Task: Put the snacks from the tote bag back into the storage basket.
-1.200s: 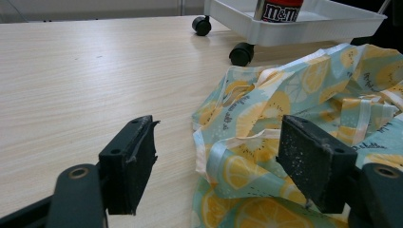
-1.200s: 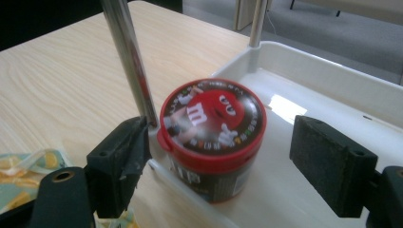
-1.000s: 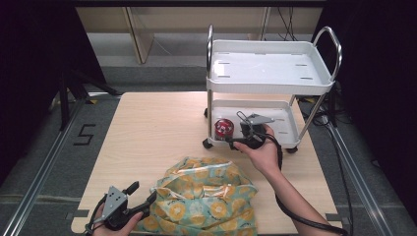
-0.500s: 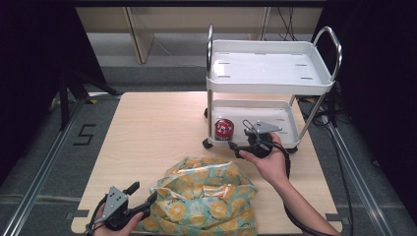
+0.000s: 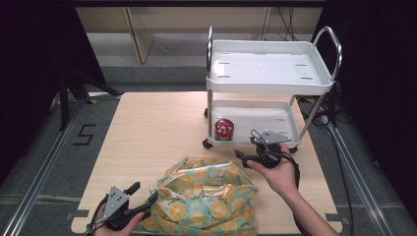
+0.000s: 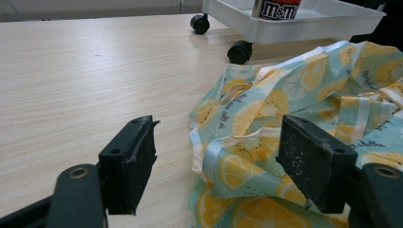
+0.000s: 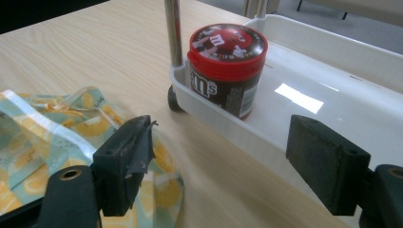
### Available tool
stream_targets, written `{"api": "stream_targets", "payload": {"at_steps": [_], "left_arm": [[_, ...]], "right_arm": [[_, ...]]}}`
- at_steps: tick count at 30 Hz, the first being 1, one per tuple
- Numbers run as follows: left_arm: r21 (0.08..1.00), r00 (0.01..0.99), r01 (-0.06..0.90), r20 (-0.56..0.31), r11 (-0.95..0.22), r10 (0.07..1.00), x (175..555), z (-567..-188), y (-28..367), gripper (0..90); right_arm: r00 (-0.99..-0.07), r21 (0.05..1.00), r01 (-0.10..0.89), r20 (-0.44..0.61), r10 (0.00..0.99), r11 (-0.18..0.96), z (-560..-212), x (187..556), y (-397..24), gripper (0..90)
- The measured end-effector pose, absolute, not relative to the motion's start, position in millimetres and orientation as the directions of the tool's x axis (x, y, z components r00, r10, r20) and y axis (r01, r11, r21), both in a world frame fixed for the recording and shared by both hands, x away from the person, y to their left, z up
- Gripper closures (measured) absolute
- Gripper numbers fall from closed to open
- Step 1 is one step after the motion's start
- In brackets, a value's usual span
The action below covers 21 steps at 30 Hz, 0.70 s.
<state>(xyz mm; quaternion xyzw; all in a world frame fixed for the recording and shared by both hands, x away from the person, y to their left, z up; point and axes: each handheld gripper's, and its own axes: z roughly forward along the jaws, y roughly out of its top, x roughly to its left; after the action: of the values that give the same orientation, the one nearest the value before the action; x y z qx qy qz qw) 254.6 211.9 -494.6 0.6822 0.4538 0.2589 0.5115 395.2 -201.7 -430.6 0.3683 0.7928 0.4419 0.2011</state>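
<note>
The right gripper (image 5: 248, 149) has pulled back from the cart (image 5: 268, 86) now, drawing nearer to the person and off the lower tray, where a second ago it sat right beside the M&M's jar (image 5: 224, 129). Its jaws stand wide apart and empty, and in the right gripper view the jar (image 7: 227, 69) stands upright with its red lid on in the near left corner of the lower tray (image 7: 332, 90), just beside the cart's chrome post (image 7: 174, 31). The jar has stayed put since the earlier frame. Over at the near left, the left gripper (image 5: 142, 199) has hardly moved; its jaws are spread, one of them at the edge of the fruit-print bag (image 5: 204, 199), the other over bare wood. From the left gripper view, the bag (image 6: 304, 118) lies crumpled on the surface (image 6: 85, 71) with its pale ribbon trim between the jaws, nothing clamped. The bag holds the same spot on the near middle of the surface (image 5: 157, 123), just near of the cart's castors. The cart's top tray (image 5: 265, 69) is bare white.
</note>
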Motion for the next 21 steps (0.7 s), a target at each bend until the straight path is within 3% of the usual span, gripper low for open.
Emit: {"api": "stream_targets", "payload": {"at_steps": [14,21], "left_arm": [[0.931,0.450,0.359,-0.112,-0.065,0.886,254.3,-494.8,211.3,28.1],[0.930,0.446,0.362,-0.110,-0.067,0.888,254.2,-494.8,211.1,28.1]], "right_arm": [[-0.630,0.845,0.433,0.034,0.776,0.315,-437.7,371.9,-222.6,25.0],[-0.632,0.847,0.404,-0.014,0.775,0.345,-442.0,364.0,-237.5,25.1]]}}
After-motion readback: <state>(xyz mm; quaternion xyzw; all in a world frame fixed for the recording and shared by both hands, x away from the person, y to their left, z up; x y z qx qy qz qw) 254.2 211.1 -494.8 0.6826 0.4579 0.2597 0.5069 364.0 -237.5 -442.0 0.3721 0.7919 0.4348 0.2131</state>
